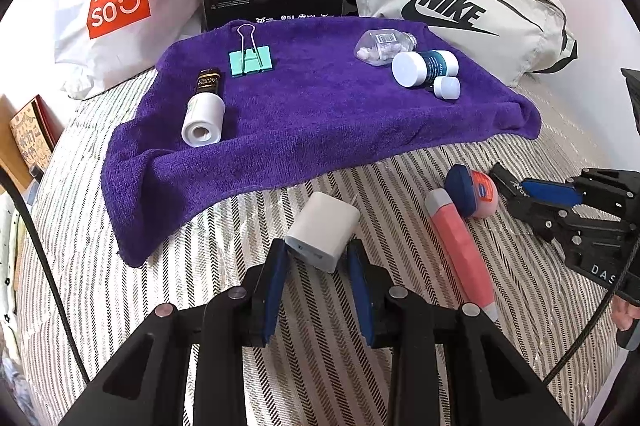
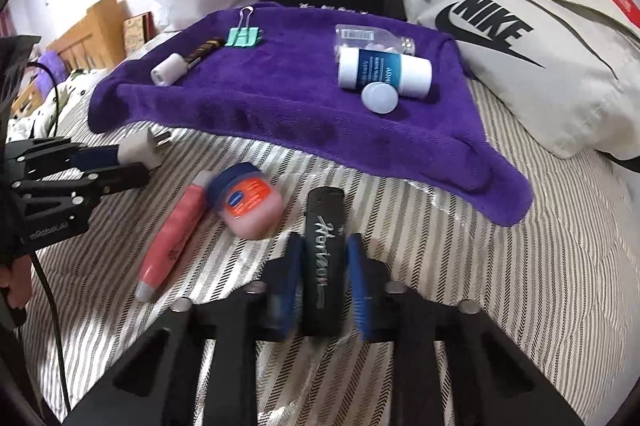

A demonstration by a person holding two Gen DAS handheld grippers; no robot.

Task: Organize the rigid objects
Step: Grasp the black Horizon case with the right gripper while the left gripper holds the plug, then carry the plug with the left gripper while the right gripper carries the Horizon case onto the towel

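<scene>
the white charger (image 1: 322,230) is clamped between the pads of the left tongs (image 1: 316,258) above the striped bed (image 1: 280,366). the black lighter (image 2: 323,266) is gripped by the right tongs (image 2: 324,280), just short of the purple towel (image 2: 280,105).

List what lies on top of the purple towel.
On the purple towel: a mint binder clip, a white-capped tube, a clear pill bottle, a white-and-blue bottle and a small white jar. Anything beneath the towel is hidden.
</scene>
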